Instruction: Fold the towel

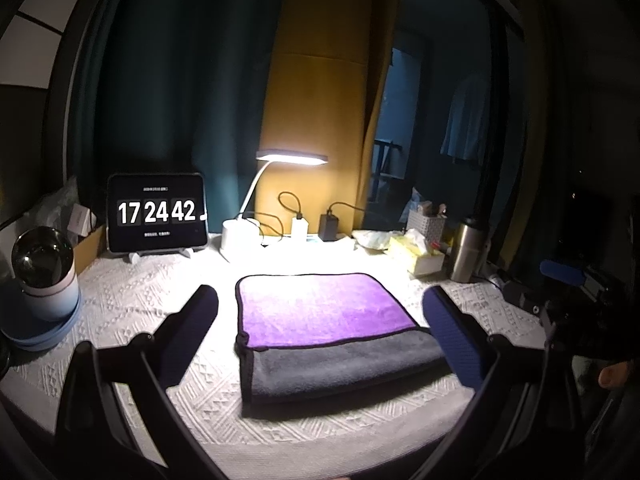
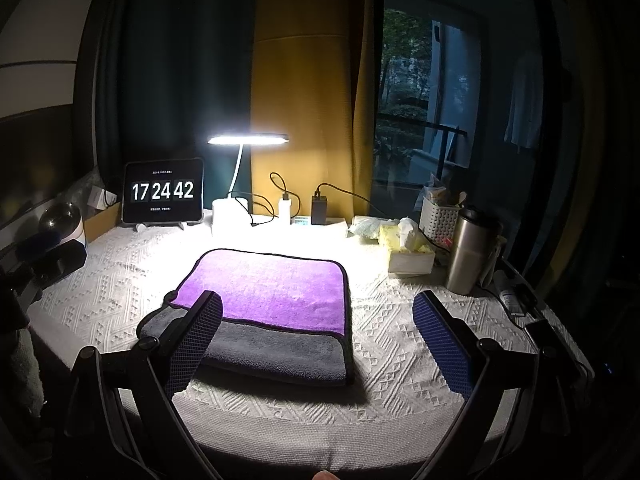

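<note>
A folded towel (image 1: 320, 316) lies flat on the white textured tablecloth, purple on top with a grey layer showing along its near edge. It also shows in the right wrist view (image 2: 276, 292). My left gripper (image 1: 320, 308) is open and empty, held above the table with the towel between its blue-padded fingers. My right gripper (image 2: 318, 312) is open and empty, its left finger over the towel's near left corner, its right finger over bare cloth right of the towel.
At the back stand a lit desk lamp (image 2: 248, 140), a tablet clock (image 2: 162, 192), chargers with cables (image 2: 320, 204), a tissue box (image 2: 408, 248), a steel flask (image 2: 470, 252) and a white basket (image 2: 440, 216). A round device (image 1: 44, 268) sits at the left edge.
</note>
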A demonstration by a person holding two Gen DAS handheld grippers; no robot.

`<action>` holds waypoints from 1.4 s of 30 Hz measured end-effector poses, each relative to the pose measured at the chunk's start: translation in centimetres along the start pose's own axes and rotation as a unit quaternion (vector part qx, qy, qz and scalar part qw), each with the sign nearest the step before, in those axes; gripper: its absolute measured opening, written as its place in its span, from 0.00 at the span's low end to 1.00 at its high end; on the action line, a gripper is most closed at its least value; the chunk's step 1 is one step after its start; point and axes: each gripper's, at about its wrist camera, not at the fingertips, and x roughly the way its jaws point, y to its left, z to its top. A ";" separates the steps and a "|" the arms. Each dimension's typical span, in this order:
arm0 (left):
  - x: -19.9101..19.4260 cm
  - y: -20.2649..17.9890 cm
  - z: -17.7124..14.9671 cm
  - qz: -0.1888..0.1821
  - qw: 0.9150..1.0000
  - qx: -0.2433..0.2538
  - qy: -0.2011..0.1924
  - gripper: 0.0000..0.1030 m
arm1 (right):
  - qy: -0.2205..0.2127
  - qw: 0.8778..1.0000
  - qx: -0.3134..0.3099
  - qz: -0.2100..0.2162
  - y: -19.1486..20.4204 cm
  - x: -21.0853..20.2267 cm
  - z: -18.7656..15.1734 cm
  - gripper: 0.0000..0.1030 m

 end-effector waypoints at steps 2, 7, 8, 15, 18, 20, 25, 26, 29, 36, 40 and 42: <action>0.0 0.0 0.0 -0.002 1.000 0.001 0.000 0.99 | 0.000 1.000 0.000 0.000 0.0 0.0 0.0 0.96; 0.0 -0.1 0.0 -0.002 1.000 0.001 -0.001 1.00 | 0.000 1.000 0.000 0.000 0.0 0.0 0.0 0.96; 0.0 -0.1 0.0 -0.002 1.000 0.001 -0.001 1.00 | 0.000 1.000 0.000 0.000 0.0 0.0 0.0 0.96; 0.0 -0.1 0.0 -0.001 1.000 0.002 -0.002 1.00 | 0.000 1.000 0.000 0.000 0.0 0.1 0.0 0.96; 0.0 -0.4 -0.1 0.000 1.000 0.004 -0.004 0.99 | 0.001 1.000 0.000 0.000 0.0 0.1 0.0 0.96; 0.0 -0.4 -0.1 -0.001 1.000 0.004 -0.004 0.99 | 0.001 1.000 0.000 0.000 -0.1 0.1 0.1 0.96; 0.3 -0.6 -0.1 -0.001 1.000 0.004 0.001 0.99 | 0.005 1.000 0.000 0.001 0.4 0.3 -0.3 0.96; 0.3 -0.6 -0.1 -0.001 1.000 0.005 0.000 0.99 | 0.005 1.000 0.001 0.002 0.5 0.3 -0.4 0.96; 0.7 -0.6 -0.2 -0.001 1.000 0.005 0.007 1.00 | 0.007 1.000 0.003 0.002 0.6 0.5 -0.6 0.96; 2.6 -0.3 -0.8 0.002 0.999 0.001 0.035 0.99 | 0.027 1.000 0.011 0.010 0.1 2.2 -1.2 0.96; 4.2 0.0 -1.4 0.006 0.998 -0.003 0.057 0.99 | 0.041 0.999 0.019 0.023 -0.2 3.5 -1.5 0.95; 4.9 0.2 -1.7 0.008 0.998 -0.006 0.067 0.99 | 0.045 0.998 0.023 0.027 -0.6 4.1 -1.6 0.95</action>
